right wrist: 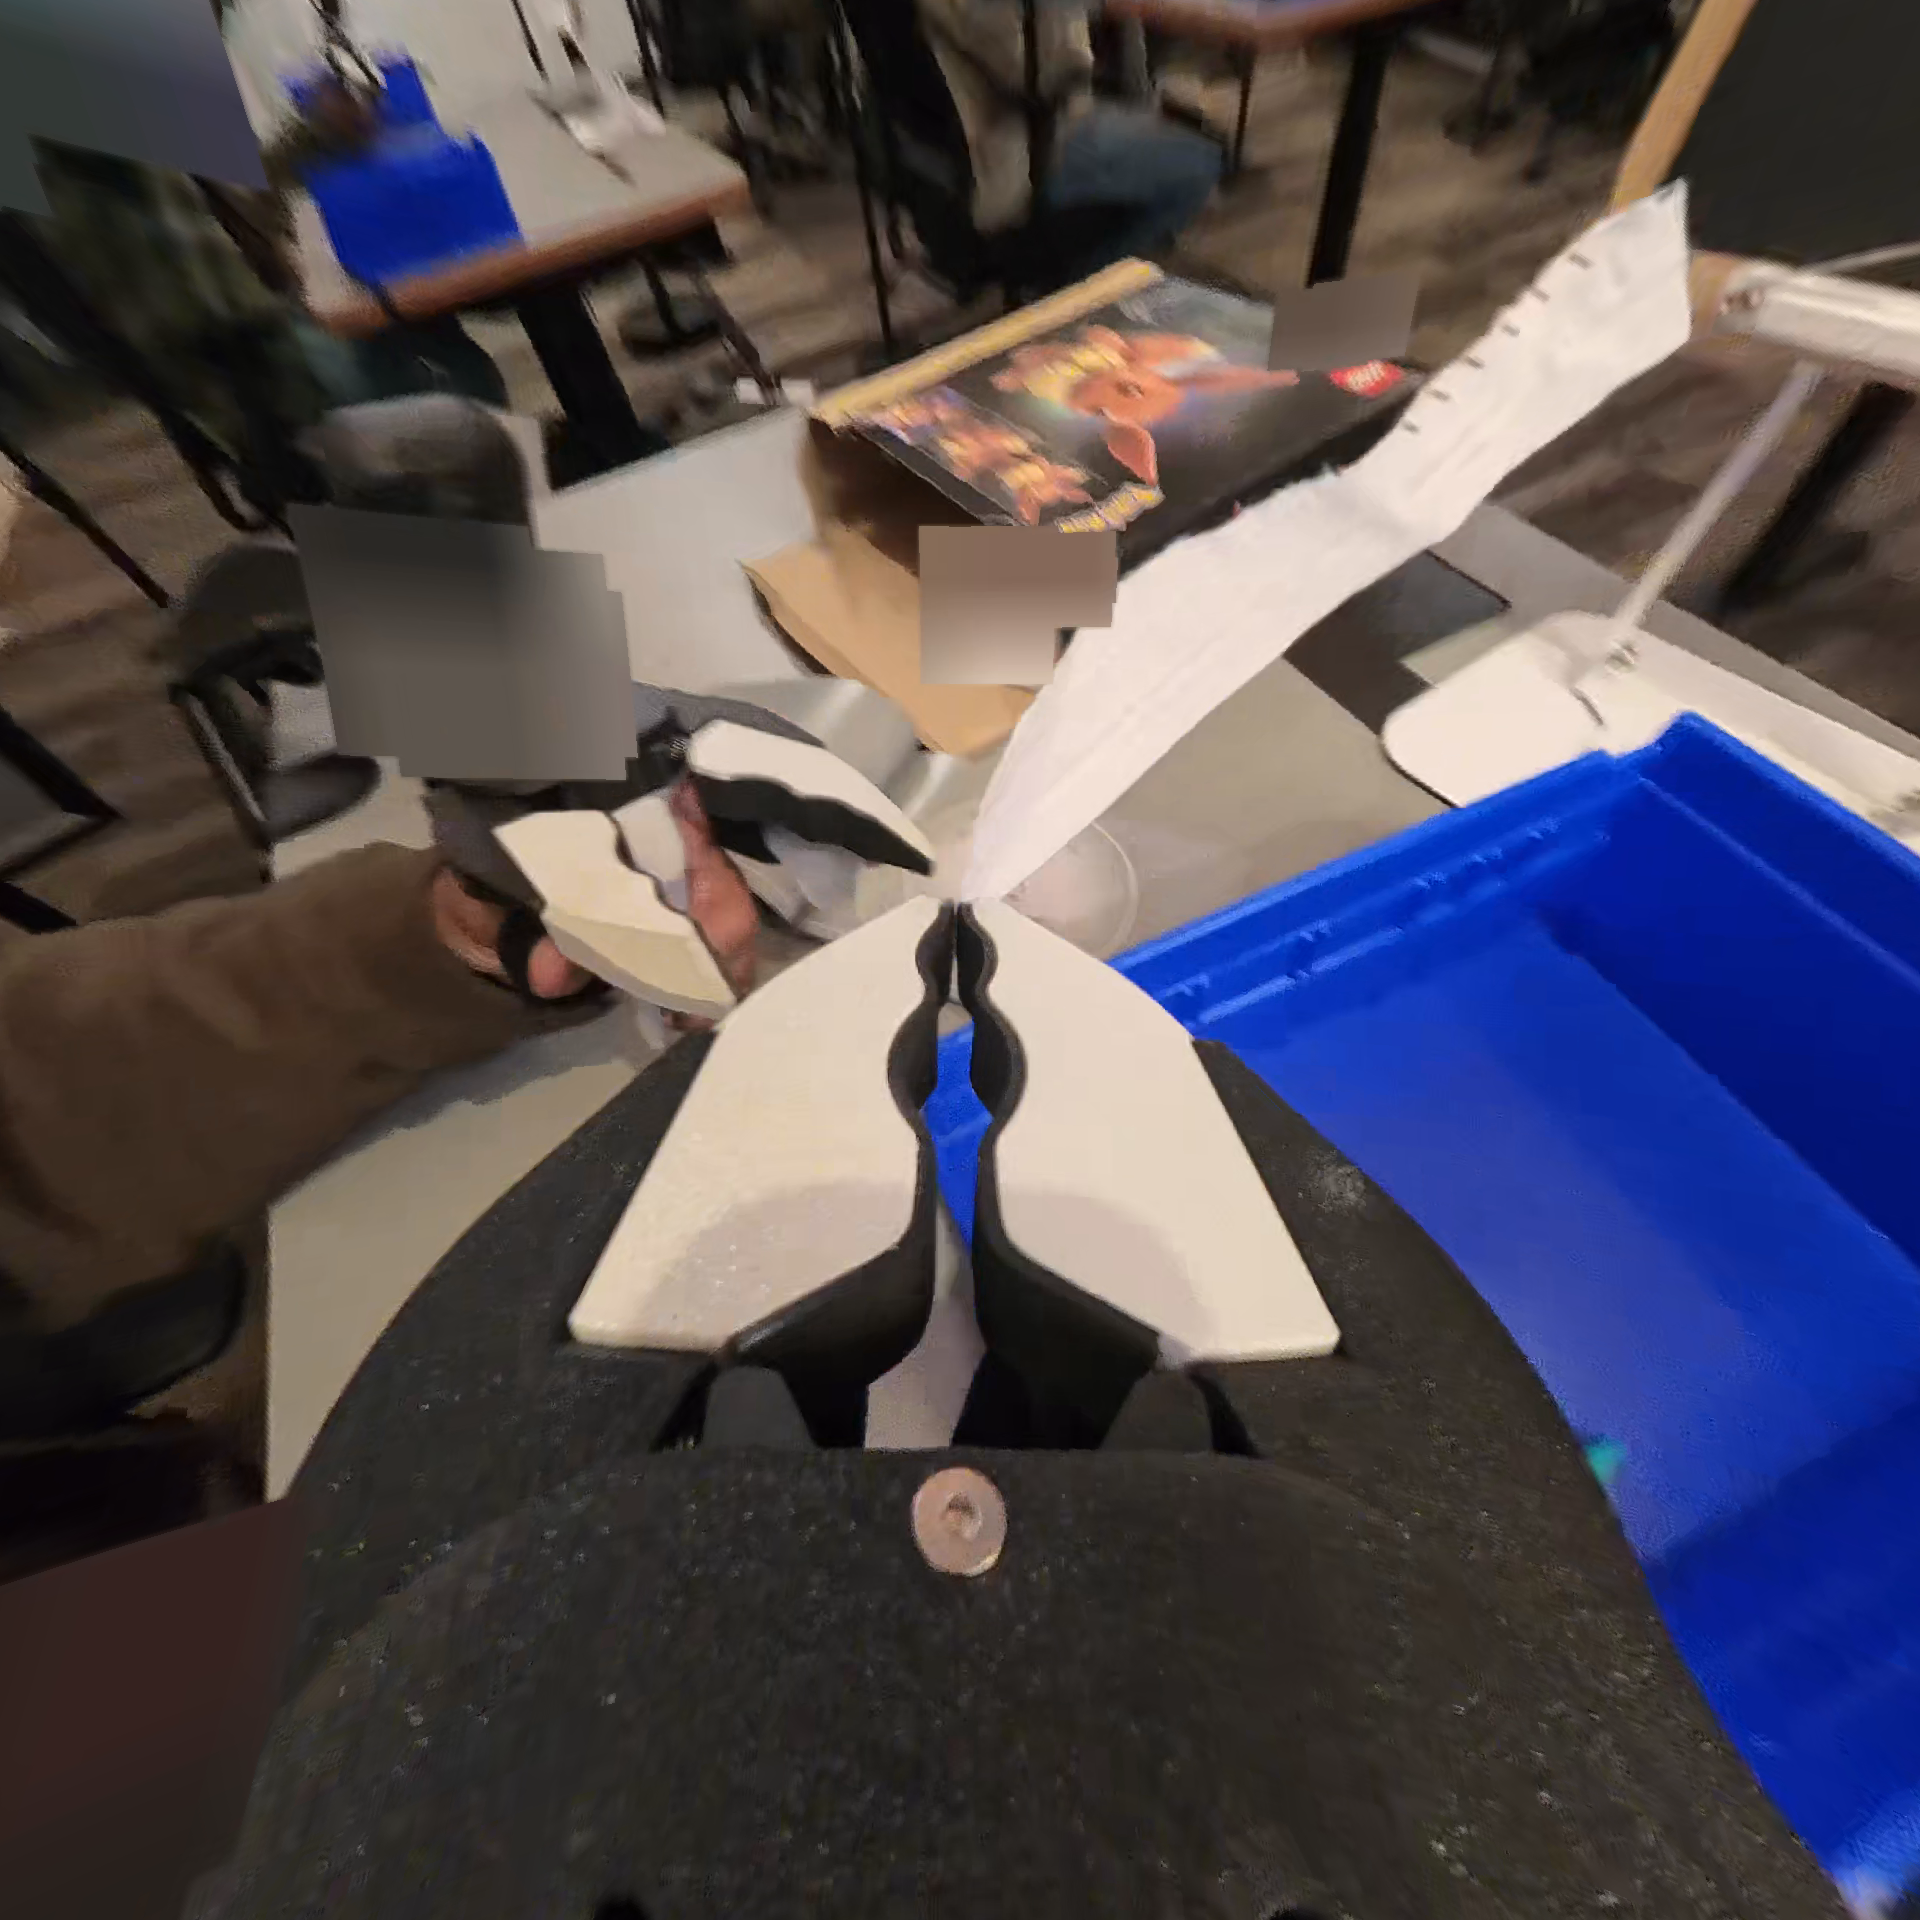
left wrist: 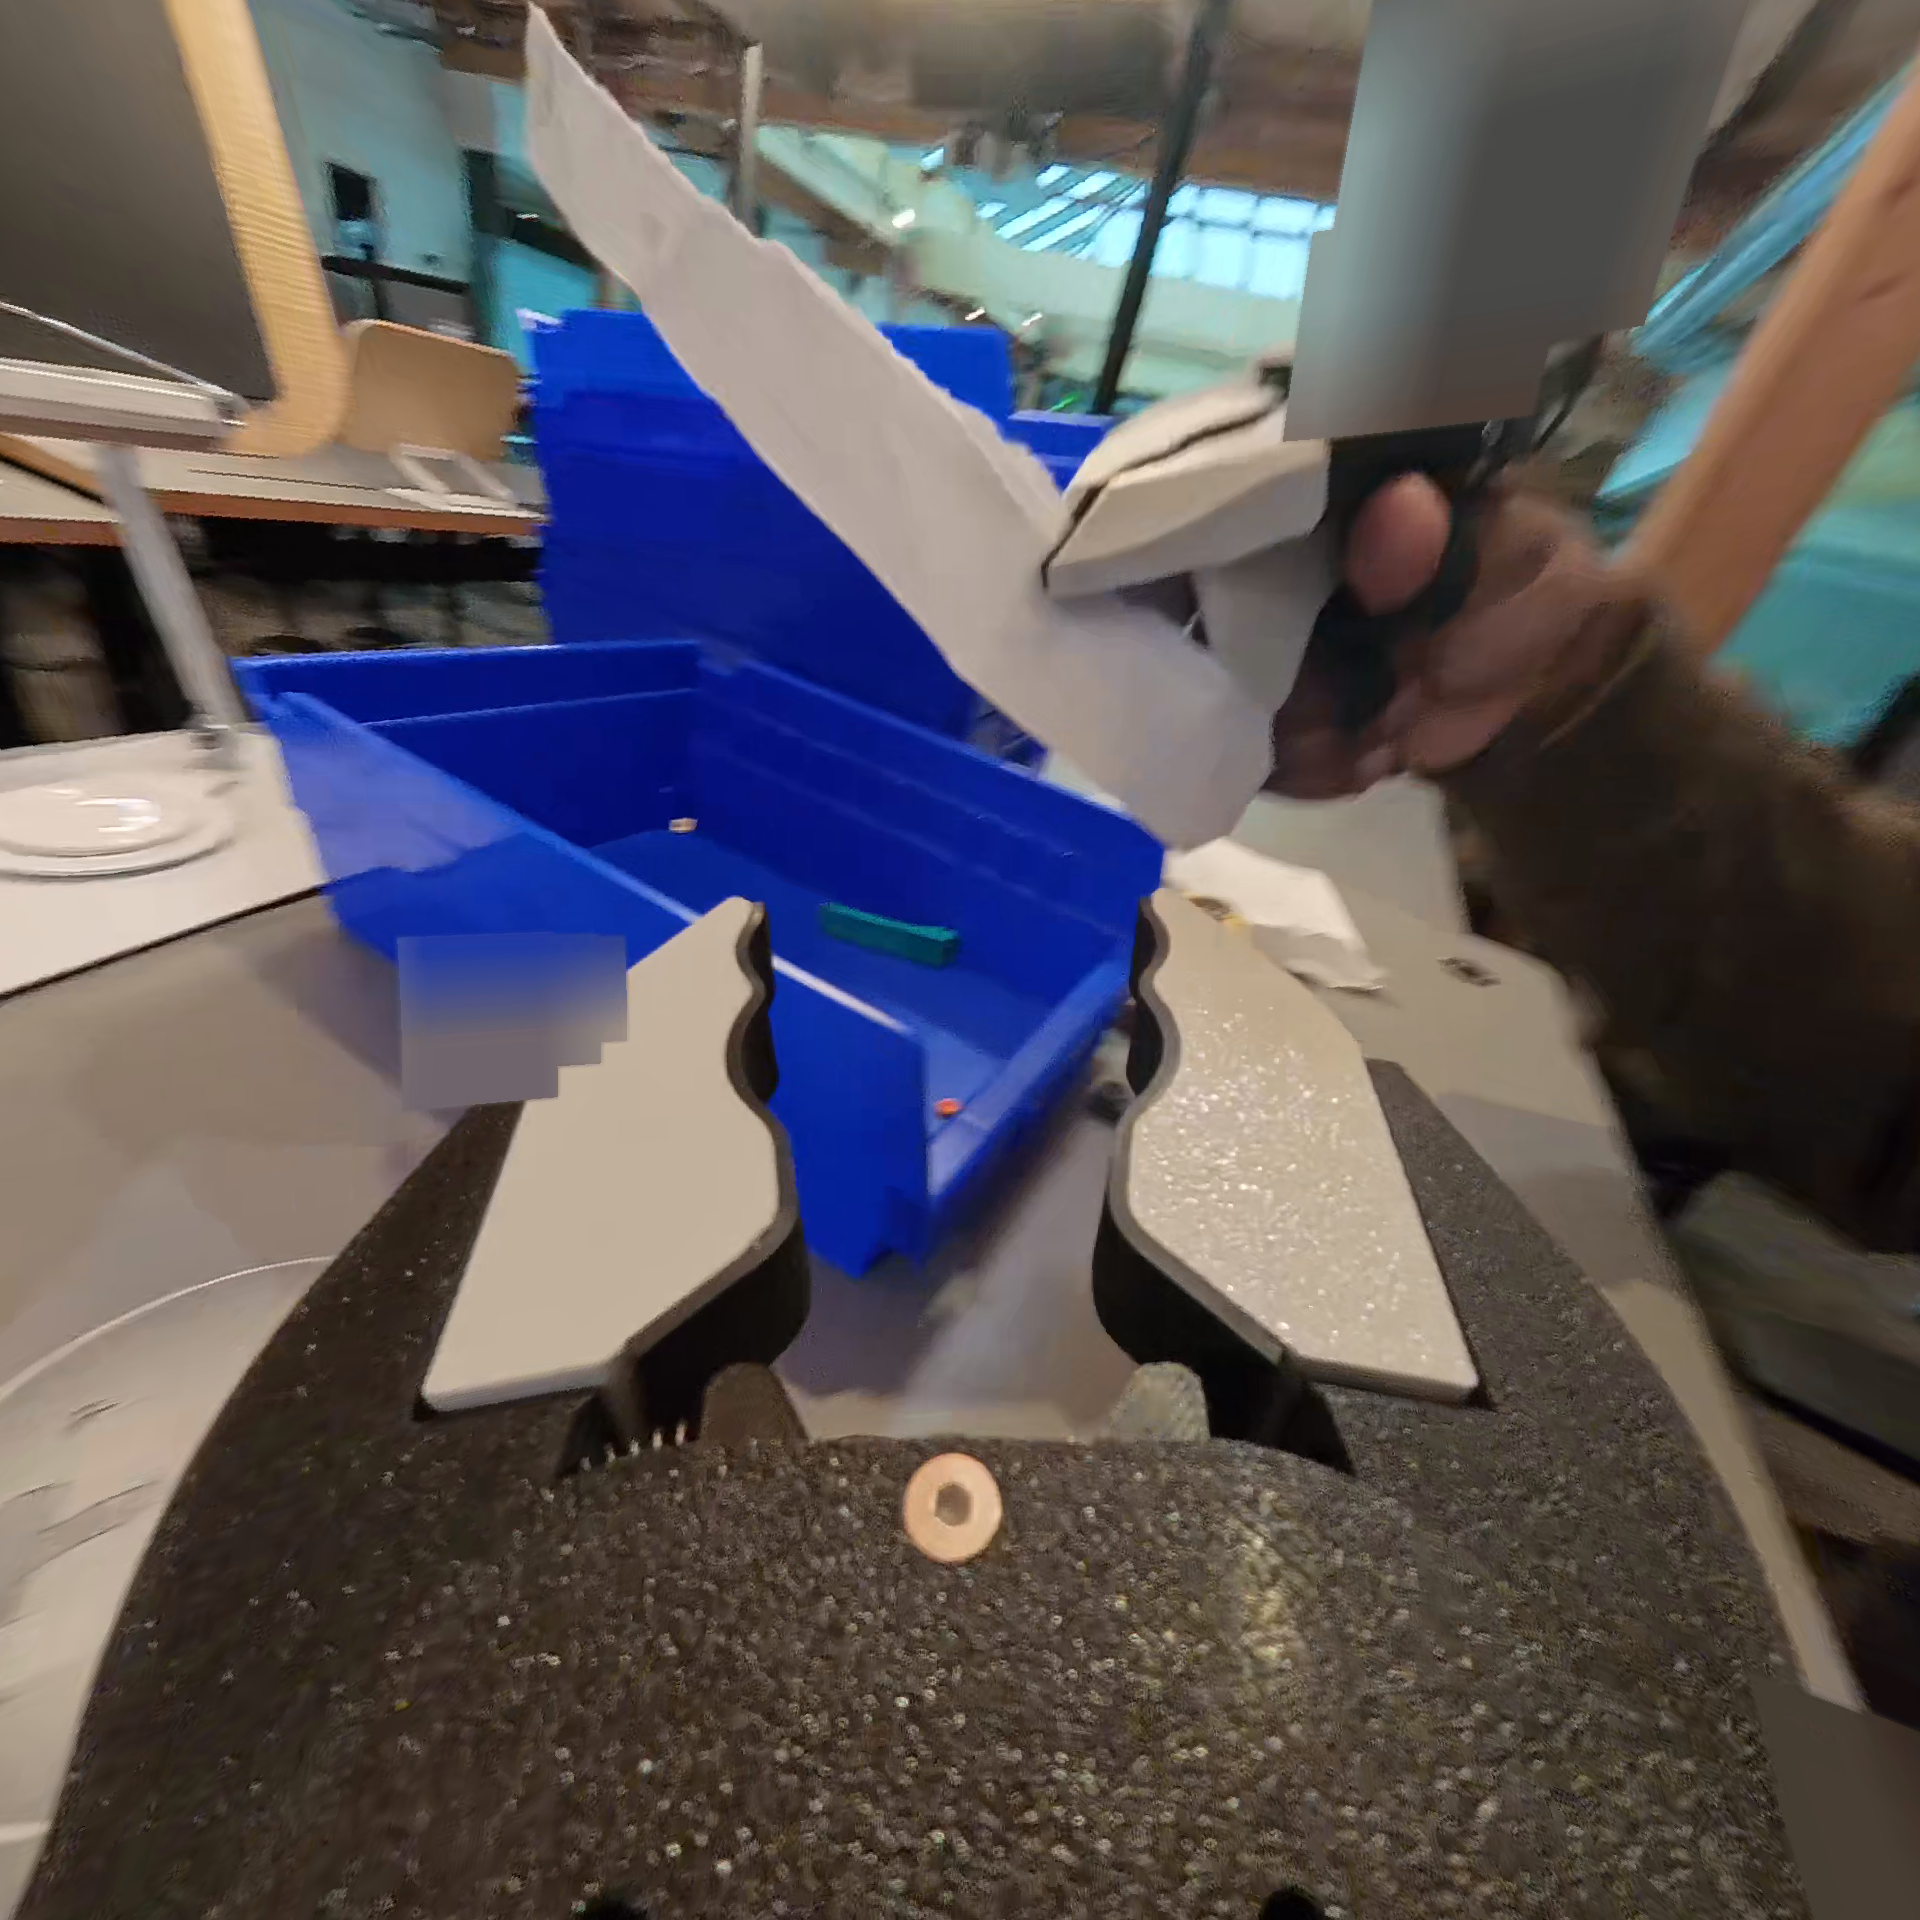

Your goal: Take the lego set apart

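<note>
The bin (left wrist: 727, 935) stands on the worktop (left wrist: 156, 1091) directly before the left gripper (left wrist: 951, 997), whose parted fingers have nothing between them, with a small block (left wrist: 888, 933) lying inside it on the bin's floor and a second bin (left wrist: 665, 520) standing behind it. The right gripper (right wrist: 956, 914) is above the bin's near edge, its fingertips pinched on one end of a paper strip (right wrist: 1299, 582) that rises away over the bin. Toward the worktop's far edge, behind the strip, lies a box (right wrist: 1091, 416), a lamp base (right wrist: 1496, 727) to its right.
</note>
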`<action>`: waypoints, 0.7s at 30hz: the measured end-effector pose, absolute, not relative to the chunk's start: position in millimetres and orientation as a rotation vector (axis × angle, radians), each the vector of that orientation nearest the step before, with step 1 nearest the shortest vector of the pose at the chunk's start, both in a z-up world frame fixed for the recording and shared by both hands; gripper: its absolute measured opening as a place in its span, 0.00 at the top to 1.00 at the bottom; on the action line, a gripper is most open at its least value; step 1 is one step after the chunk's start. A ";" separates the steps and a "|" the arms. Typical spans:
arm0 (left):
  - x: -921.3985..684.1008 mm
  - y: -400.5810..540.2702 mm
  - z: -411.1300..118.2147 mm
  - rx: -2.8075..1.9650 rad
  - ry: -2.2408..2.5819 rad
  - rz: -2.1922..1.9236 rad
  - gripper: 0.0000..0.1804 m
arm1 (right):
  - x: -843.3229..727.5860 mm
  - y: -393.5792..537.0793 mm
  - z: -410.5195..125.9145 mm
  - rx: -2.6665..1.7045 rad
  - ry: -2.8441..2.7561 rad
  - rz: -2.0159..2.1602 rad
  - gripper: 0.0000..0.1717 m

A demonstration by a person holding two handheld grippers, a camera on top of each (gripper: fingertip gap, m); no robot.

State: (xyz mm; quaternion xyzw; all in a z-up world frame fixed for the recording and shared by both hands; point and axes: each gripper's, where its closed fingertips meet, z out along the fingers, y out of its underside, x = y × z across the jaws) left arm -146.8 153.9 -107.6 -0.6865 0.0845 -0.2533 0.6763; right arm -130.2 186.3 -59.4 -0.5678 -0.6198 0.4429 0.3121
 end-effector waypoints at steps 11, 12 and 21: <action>-109.0 90.3 -121.0 -1.499 0.165 -1.228 0.65 | -110.2 87.8 -129.2 -1.333 -1.540 1.678 1.00; -108.6 88.8 -121.4 -1.495 0.150 -1.249 0.66 | -111.0 83.4 -136.5 -1.337 -1.568 1.658 1.00; -113.8 82.8 -127.0 -1.475 0.034 -1.254 1.00 | -116.9 66.9 -155.5 -1.371 -1.599 1.668 0.96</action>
